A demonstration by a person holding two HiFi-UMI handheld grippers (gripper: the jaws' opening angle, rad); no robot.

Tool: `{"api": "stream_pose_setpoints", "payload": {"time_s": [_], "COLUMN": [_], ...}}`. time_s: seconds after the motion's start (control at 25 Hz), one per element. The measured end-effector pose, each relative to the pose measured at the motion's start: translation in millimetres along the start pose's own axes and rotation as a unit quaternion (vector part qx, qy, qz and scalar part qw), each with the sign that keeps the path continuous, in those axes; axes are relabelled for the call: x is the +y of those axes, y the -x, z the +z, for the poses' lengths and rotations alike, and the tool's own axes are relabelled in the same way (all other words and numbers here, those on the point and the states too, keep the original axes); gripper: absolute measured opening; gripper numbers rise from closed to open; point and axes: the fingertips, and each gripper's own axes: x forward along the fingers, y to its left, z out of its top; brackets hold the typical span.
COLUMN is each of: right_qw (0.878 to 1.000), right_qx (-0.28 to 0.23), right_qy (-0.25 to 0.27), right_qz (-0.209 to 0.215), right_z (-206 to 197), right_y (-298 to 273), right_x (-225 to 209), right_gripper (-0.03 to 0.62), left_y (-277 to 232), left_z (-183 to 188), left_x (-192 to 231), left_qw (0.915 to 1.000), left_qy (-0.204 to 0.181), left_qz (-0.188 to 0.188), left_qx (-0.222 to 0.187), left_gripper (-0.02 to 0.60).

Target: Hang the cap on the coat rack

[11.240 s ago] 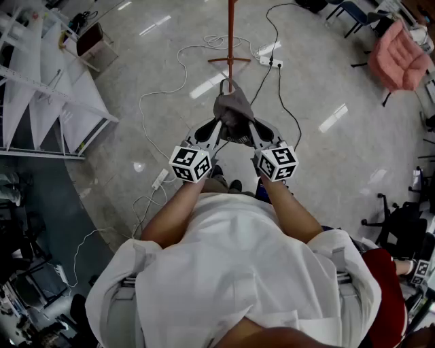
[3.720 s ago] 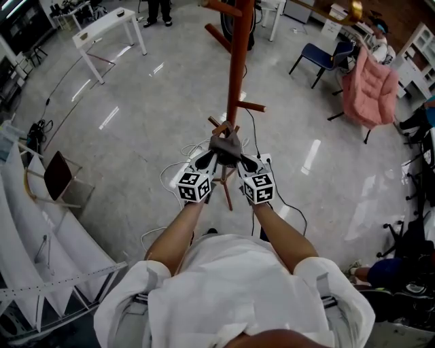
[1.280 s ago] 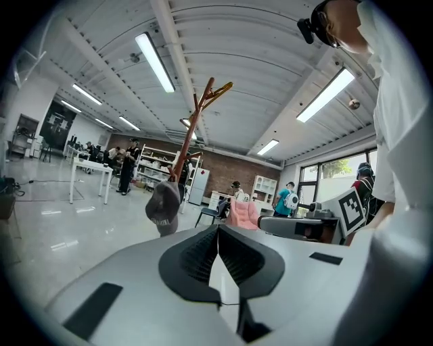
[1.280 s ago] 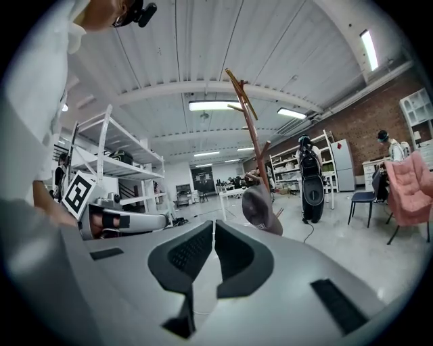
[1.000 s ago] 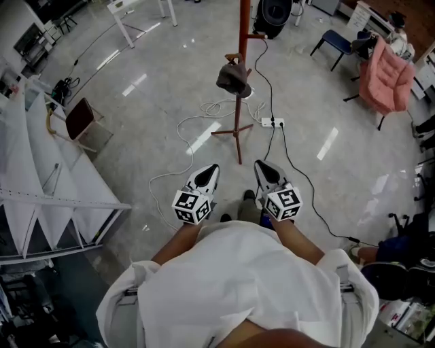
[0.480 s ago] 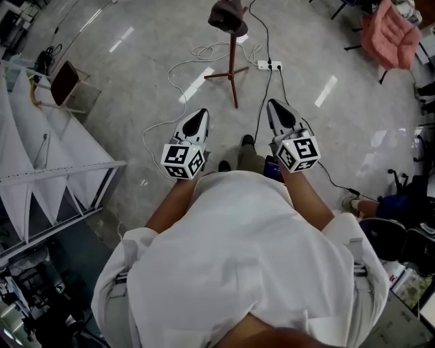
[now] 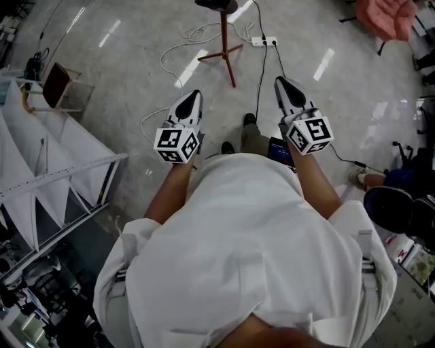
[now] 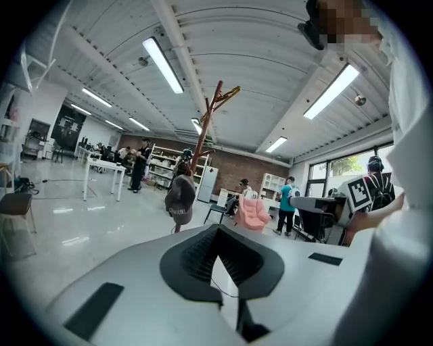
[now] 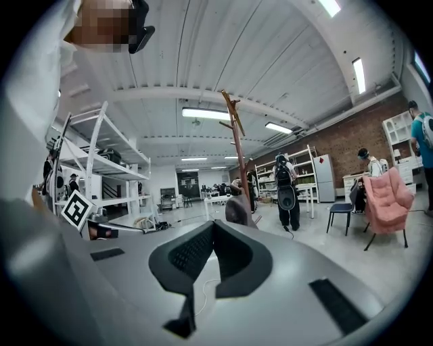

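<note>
The dark grey cap (image 7: 216, 4) hangs on the red-brown coat rack (image 7: 226, 47) at the top edge of the head view, well ahead of both grippers. In the left gripper view the cap (image 8: 180, 199) hangs from a low peg of the rack (image 8: 206, 128); in the right gripper view the cap (image 9: 237, 209) shows just above the jaws, beside the rack (image 9: 238, 149). My left gripper (image 7: 196, 95) (image 8: 217, 230) and right gripper (image 7: 279, 81) (image 9: 212, 224) are held near the person's body, both shut with nothing between the jaws.
White shelving (image 7: 54, 177) stands at the left, with a small wooden chair (image 7: 58, 85) beyond it. A power strip (image 7: 264, 41) and cables lie on the floor by the rack's base. A pink armchair (image 7: 384, 10) is at the top right. Several people stand far off.
The cap, held by both grippers at first, now hangs on the rack. Both grippers have let go, pulled back and spread apart; the rack has slid toward the top of the view.
</note>
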Motion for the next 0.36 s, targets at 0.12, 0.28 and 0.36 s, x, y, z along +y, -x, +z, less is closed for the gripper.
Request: {"api": "stream_pose_setpoints", "payload": {"time_s": [0.12, 0.28, 0.36], "right_qw": [1.000, 1.000, 1.000], "right_qx": [0.007, 0.006, 0.005], "right_qy": [-0.004, 0.000, 0.002], "right_qz": [-0.001, 0.001, 0.000], "right_z": [-4.4, -1.6, 0.7], "right_y": [5.5, 7.4, 8.0], "right_x": [-0.4, -12.8, -22.4], "right_gripper": [0.023, 0.023, 0.023], "left_y": [-4.0, -13.3, -19.1], "left_z": [-6.1, -12.0, -15.0], "left_x": [-7.5, -19.3, -25.5], "left_qw": [0.9995, 0.9974, 0.9956], "left_qy": [0.002, 0.018, 0.030], "left_qz": [-0.030, -0.069, -0.088], "left_qx": [0.006, 0.008, 0.010], "left_gripper": [0.008, 0.008, 0.008]}}
